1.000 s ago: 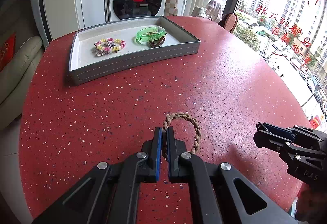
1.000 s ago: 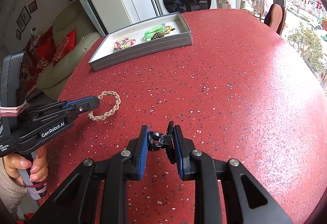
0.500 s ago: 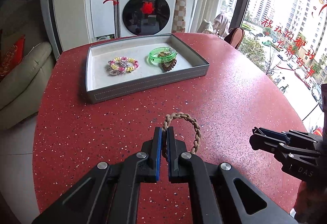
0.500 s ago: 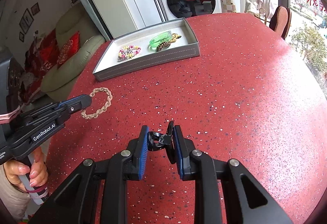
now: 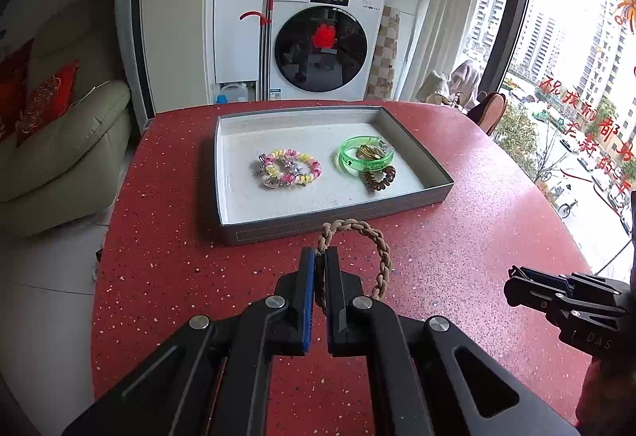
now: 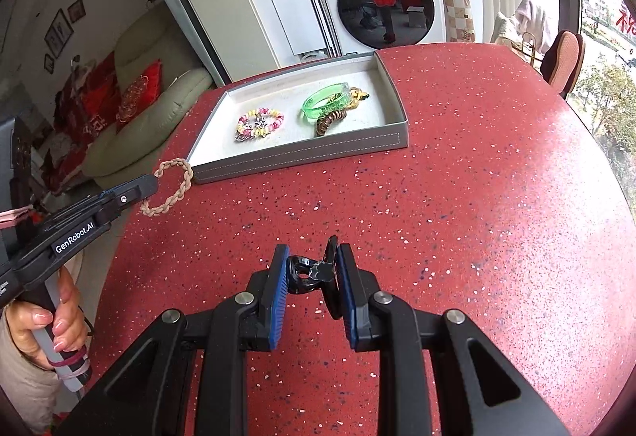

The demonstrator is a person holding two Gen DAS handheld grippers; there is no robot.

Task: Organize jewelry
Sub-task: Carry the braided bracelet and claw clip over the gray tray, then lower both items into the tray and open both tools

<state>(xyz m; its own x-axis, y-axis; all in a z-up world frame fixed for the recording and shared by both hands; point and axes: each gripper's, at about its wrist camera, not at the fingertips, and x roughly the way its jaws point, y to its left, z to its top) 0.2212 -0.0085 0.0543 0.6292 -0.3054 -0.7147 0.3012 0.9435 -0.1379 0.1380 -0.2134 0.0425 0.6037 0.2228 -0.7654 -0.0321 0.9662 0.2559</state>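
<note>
The left gripper point(image 5: 320, 257) has its fingers pinching a braided tan bracelet point(image 5: 373, 241) at lower centre of the left view, its loop just short of the grey tray point(image 5: 417, 203). The right gripper point(image 6: 312, 269) pinches a small black clip point(image 6: 304, 273) (shiny, details hard to make out) above the red desk point(image 6: 477, 217). In the tray lie a beaded bracelet point(image 5: 288, 167), a green bangle point(image 5: 365, 157) and a brown coil band point(image 5: 379, 177).

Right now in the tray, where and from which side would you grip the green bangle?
Pinch the green bangle across its near-left rim, from above. It lies flat in the tray; gold pieces fill its middle, and a brown coil crowds its near-right edge.
</note>
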